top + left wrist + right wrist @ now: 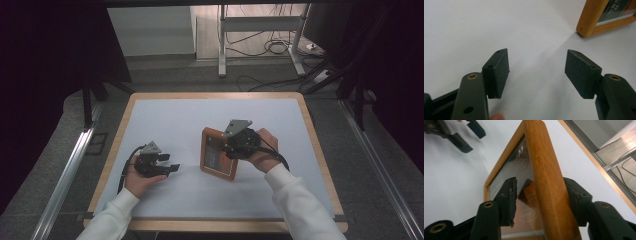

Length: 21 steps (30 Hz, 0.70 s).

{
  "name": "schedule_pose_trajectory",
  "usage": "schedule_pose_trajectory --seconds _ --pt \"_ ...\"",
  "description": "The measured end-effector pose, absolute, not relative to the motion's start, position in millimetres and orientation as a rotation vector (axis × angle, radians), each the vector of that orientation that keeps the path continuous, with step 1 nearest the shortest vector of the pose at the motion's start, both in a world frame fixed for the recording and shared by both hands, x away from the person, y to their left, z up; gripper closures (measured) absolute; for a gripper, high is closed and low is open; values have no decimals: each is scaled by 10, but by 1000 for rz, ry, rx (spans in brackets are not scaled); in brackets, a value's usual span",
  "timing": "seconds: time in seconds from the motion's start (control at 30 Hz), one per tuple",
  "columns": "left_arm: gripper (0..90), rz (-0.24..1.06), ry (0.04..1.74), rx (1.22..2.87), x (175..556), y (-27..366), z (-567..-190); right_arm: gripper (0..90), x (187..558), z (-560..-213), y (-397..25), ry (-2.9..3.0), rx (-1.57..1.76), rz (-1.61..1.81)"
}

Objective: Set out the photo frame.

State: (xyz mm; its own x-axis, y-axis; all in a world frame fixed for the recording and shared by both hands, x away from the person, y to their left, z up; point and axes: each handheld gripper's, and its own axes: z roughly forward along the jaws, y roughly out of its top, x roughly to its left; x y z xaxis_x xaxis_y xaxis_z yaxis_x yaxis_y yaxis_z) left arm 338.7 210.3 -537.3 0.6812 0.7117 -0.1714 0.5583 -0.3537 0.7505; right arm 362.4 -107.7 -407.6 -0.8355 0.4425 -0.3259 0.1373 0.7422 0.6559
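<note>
A: Two grippers are over the white table point(165, 112), one in each hand. Which one is closest to us?

B: The left gripper point(169, 164) is a little closer. A hand in a white sleeve holds it near the left side of the table. In the left gripper view its jaws are wide apart, and there is just bare white table between them. Nothing is in them.

A: And the right gripper point(226, 145)?

B: It sits a bit farther in, near the middle of the table. It is pinching a wooden picture frame point(218, 153). In the right gripper view one jaw presses on the glass front and the other jaw presses on the back, with the wooden side bar point(546, 182) between them.

A: Where is the frame, then?

B: In the middle of the table, to the right of the left gripper and apart from it. It looks stood up and tipped a little, with its low edge close to the table. I can't tell if it touches. One corner of the frame point(599, 21) shows at the top right of the left gripper view.

A: What is far away?

B: Past the table edge there is grey floor, a metal stand point(260, 22) and some black cables point(277, 47).
</note>
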Motion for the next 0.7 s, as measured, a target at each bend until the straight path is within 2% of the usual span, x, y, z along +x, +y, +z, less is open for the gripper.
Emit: schedule_pose_trajectory --seconds 0.53,0.7 --pt "356 221 971 2048 3392 2110 -5375 374 3831 -4183 -1124 2468 551 911" --pt "356 221 973 2046 3392 2114 -5374 291 3830 -4166 -1158 2430 613 965"
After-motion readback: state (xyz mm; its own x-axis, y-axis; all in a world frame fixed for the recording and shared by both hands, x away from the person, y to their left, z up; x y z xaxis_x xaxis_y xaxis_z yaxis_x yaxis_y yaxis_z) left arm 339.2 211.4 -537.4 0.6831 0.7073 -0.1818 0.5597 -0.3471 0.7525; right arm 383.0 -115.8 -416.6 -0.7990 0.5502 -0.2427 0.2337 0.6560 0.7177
